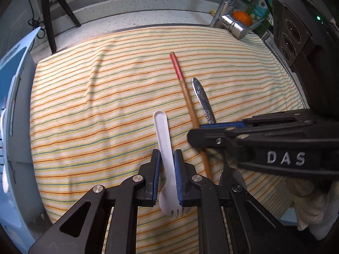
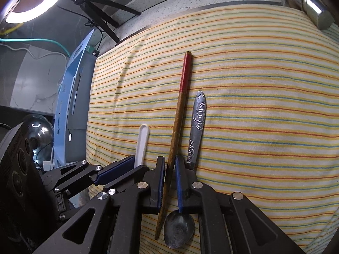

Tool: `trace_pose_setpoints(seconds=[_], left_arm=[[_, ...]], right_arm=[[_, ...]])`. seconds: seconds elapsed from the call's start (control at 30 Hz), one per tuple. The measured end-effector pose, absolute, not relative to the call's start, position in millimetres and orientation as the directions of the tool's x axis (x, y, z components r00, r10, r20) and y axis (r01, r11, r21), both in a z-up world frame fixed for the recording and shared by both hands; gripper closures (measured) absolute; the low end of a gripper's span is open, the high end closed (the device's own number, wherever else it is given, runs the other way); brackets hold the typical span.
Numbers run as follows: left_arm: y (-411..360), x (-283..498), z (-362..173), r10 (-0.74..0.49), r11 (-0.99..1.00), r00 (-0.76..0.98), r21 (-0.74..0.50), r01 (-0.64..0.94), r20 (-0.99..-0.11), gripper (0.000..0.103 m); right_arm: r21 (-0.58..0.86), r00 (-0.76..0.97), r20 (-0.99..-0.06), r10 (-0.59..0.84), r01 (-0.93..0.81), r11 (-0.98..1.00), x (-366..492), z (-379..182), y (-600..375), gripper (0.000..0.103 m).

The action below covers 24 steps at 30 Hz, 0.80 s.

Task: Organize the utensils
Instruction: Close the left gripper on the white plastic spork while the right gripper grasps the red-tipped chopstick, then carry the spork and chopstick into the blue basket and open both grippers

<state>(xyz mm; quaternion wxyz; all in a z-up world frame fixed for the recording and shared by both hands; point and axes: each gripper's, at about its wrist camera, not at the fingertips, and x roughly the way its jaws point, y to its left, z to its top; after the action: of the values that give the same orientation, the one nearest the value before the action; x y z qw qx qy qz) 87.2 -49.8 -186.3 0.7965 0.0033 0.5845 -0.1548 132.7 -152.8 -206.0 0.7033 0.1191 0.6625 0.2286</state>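
Left wrist view: the left gripper (image 1: 166,165) clasps a white plastic spork (image 1: 166,160), lying just left of the wooden chopstick (image 1: 186,97) on a striped cloth (image 1: 95,105).

Right wrist view: the right gripper (image 2: 169,175) pinches the chopstick (image 2: 180,114), the metal spoon (image 2: 196,124) just right of it. Alignment appears underway; next, nudging the spork parallel.

Black tools (image 1: 166,169), blue pads (image 1: 177,180), silver screws, "DAS" lettering.
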Motion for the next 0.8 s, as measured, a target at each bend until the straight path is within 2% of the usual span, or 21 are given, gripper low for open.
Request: trace_pose_setpoints(seconds=[0.17,0.37,0.8], left_arm=[[-19,80,-187,-0.343,0.938,0.285,-0.312,0.150,-0.895,0.094],[-1,70,-180,-0.371,0.929,0.319,-0.353,0.112,-0.872,0.094],[62,63,-134,-0.382,0.920,0.431,-0.383,0.088,-0.818,0.094]], right_arm=[[0.476,0.033,-0.874,0.485,-0.143,0.868,130,-205,-155,0.096],[0.490,0.055,-0.865,0.498,-0.115,0.864,127,-199,-154,0.097],[0.540,0.116,-0.818,0.564,-0.183,0.821,126,-150,-117,0.097]])
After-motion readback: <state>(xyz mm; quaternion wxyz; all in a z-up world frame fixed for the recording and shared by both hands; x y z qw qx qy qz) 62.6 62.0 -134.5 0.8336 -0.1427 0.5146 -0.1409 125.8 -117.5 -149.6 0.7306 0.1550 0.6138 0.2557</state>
